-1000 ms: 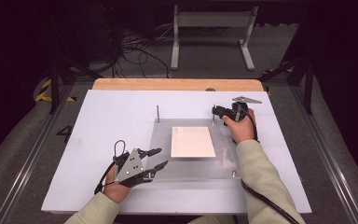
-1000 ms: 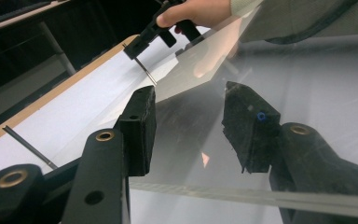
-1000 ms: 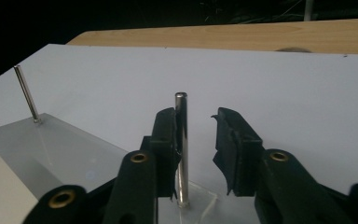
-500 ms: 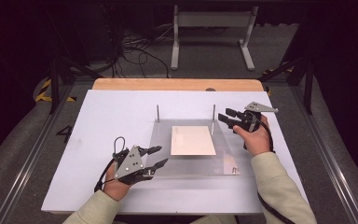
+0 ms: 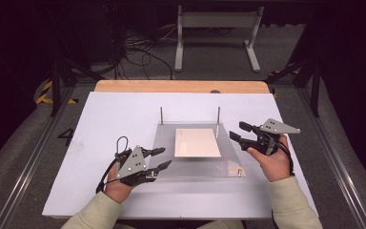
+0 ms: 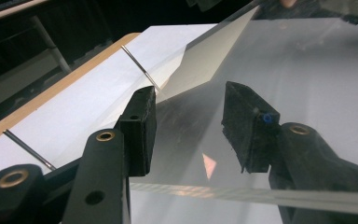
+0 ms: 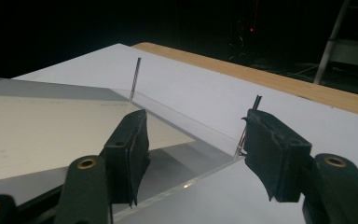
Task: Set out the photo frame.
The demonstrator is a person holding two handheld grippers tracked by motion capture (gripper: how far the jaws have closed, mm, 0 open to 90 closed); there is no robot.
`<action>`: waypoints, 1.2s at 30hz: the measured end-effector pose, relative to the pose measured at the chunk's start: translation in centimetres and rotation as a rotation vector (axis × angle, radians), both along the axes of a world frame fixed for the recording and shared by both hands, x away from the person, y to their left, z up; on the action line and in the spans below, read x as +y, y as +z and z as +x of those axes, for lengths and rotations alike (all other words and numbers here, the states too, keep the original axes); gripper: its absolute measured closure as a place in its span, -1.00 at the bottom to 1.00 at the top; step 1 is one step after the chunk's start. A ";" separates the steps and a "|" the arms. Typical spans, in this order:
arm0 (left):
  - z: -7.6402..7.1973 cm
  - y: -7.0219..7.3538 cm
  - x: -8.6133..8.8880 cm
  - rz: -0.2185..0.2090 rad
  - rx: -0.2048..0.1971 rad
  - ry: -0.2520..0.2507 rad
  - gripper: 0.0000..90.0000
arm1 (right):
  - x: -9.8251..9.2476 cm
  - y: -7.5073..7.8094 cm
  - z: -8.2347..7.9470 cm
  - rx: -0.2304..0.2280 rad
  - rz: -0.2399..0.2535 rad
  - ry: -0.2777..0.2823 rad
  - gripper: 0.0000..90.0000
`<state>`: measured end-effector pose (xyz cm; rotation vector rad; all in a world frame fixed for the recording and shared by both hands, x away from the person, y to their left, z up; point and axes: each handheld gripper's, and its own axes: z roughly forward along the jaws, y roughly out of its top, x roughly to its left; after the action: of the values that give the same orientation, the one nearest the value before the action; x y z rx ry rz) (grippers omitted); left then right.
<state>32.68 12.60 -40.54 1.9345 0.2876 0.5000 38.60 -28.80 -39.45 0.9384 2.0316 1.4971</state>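
Clear acrylic plate (image 5: 195, 164) lies flat near the middle of the white table (image 5: 114, 114), with a cream paper sheet (image 5: 197, 142) on it and two thin metal pins (image 5: 161, 116) standing upright at its far corners. One small brass-coloured fitting (image 5: 239, 169) sits at the near right corner of the plate.

At the near left edge of the plate is the left gripper (image 5: 158, 158). Its jaws stand a little apart, one above and one below the plate edge. In the left gripper view the plate edge passes between the two black pads (image 6: 142, 126), but I cannot tell if they press on it.

Just beside the right edge of the plate, held above the table, is the right gripper (image 5: 238, 132). Its jaws have just been opening and nothing is between them. In the right gripper view the right pin (image 7: 256, 103) stands near the inner side of one jaw, apart from it, and the corner of the plate lies below the jaws
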 end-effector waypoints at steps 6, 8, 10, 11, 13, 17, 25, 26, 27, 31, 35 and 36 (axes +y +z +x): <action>0.1 0.2 0.2 0.000 0.005 -0.004 0.20 | -0.9 0.5 -1.9 -0.015 -0.031 -0.008 -0.13; 0.2 0.3 0.2 -0.001 0.007 -0.011 0.20 | -1.4 0.4 -2.8 -0.013 -0.046 0.004 -0.15; 0.3 0.3 0.3 -0.008 0.010 -0.016 0.20 | -1.8 0.0 -3.3 -0.002 -0.040 0.017 -0.15; 0.4 0.4 0.3 -0.013 0.016 -0.019 0.20 | -1.9 -0.2 -3.4 0.002 -0.047 0.021 -0.15; 0.4 0.5 0.4 -0.020 0.017 -0.022 0.20 | -2.1 -0.6 -3.8 0.004 -0.076 0.031 -0.16; 0.5 0.6 0.4 -0.026 0.025 -0.024 0.19 | -1.9 -0.8 -4.4 -0.009 -0.131 0.064 -0.20; 0.6 0.7 0.5 -0.025 0.019 -0.027 0.19 | -0.3 -0.3 -5.7 -0.094 -0.147 0.162 -0.38; 0.6 0.7 0.5 -0.023 0.020 -0.028 0.19 | 0.0 -0.1 -5.9 -0.114 -0.152 0.175 -0.39; 0.6 0.7 0.5 -0.025 0.022 -0.028 0.19 | 0.2 0.0 -5.9 -0.131 -0.154 0.184 -0.40; 0.7 0.7 0.5 -0.035 0.027 -0.035 0.18 | 1.1 0.2 -6.2 -0.212 -0.176 0.235 -0.30; 0.6 0.7 0.5 -0.037 0.026 -0.033 0.18 | 1.7 0.1 -6.3 -0.235 -0.191 0.265 -0.08; 0.7 0.7 0.5 -0.040 0.027 -0.033 0.18 | 1.8 0.2 -6.3 -0.238 -0.192 0.270 -0.03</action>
<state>33.33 13.06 -39.88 1.9051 0.2806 0.4443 32.33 -26.98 -39.30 0.4021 2.1387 1.4337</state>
